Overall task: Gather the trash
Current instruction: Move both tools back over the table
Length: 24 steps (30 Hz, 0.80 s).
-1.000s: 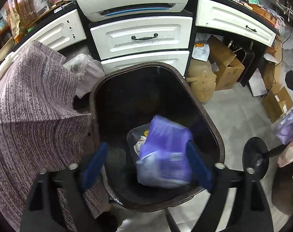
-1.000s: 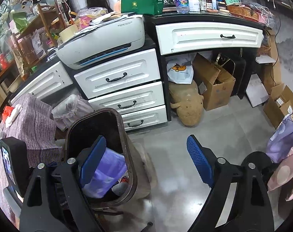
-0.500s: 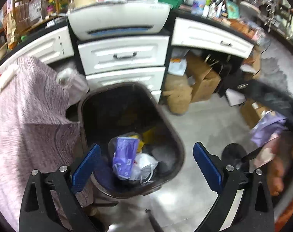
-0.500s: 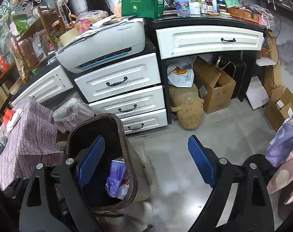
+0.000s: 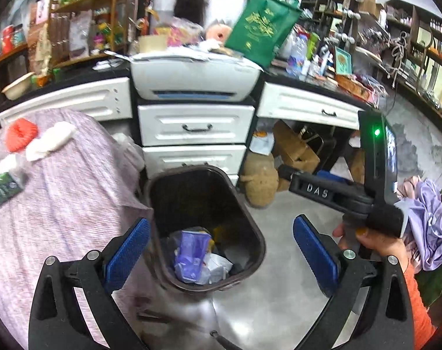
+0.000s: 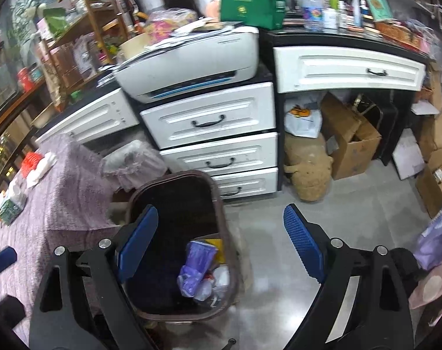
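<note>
A table draped in a mauve woven cloth (image 5: 60, 204) fills the left of both wrist views, with the dark brown plastic waste bin (image 5: 251, 218) standing on the grey floor just beside its edge, in front of the white drawer unit (image 6: 212, 128); inside the bin, low against its near wall, lies the crumpled purple plastic bag (image 5: 190, 252) among white wrappers and a scrap of yellow. The left gripper (image 5: 221, 250) hangs above the bin, its blue pads spread wide and empty after just opening, and the bag is well below them. The right gripper (image 6: 221, 239), likewise spread with nothing between its pads, looks down from farther right, the bin under its left finger. What remains to collect appears to lie to the left on the cloth: a green printed packet (image 6: 9, 208), white crumpled tissue (image 5: 50, 141) and an orange-red ruffled object (image 5: 21, 134) (what it is cannot be made out), all nearer the left gripper than the right. The packet is cut off at the frame edge in the left view, and the bin's depths are too dark to read
</note>
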### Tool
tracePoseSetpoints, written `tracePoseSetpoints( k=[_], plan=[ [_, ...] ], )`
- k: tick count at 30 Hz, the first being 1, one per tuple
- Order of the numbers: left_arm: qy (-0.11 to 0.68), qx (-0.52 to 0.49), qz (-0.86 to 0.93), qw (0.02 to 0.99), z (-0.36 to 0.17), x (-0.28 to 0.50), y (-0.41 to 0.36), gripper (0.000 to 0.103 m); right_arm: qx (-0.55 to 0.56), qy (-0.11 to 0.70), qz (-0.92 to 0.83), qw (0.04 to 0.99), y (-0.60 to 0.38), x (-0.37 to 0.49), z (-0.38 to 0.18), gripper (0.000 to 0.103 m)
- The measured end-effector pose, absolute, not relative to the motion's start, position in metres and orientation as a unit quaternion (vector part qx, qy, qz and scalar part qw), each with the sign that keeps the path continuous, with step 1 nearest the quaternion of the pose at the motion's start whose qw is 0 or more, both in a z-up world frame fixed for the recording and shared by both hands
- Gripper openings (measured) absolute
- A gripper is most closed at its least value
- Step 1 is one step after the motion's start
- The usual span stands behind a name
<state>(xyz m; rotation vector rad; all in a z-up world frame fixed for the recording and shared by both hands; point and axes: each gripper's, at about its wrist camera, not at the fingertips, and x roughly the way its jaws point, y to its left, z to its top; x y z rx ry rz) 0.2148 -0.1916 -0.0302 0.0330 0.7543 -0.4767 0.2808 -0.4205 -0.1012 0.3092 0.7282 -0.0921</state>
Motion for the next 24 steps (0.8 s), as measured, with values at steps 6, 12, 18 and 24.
tracePoseSetpoints(
  k=[6, 12, 18, 24],
  plan=[
    [0.357, 0.002, -0.198, 0.913, -0.023, 0.214, -0.149, 0.097, 0.131, 0.353, 0.002, 0.927, -0.379, 0.291, -0.092, 0.087],
    [0.358, -0.009, -0.146, 0.922, -0.026, 0.214, -0.095, 0.097, 0.104, 0.352, 0.067, 0.928, -0.328, 0.301, -0.08, 0.087],
    [0.367, -0.027, -0.093, 0.925, -0.029, 0.216, -0.041, 0.097, 0.085, 0.357, 0.135, 0.92, -0.282, 0.312, -0.073, 0.087],
    [0.373, -0.031, -0.047, 0.926, -0.032, 0.214, 0.009, 0.097, 0.038, 0.36, 0.239, 0.901, -0.22, 0.323, -0.06, 0.087]
  ],
)
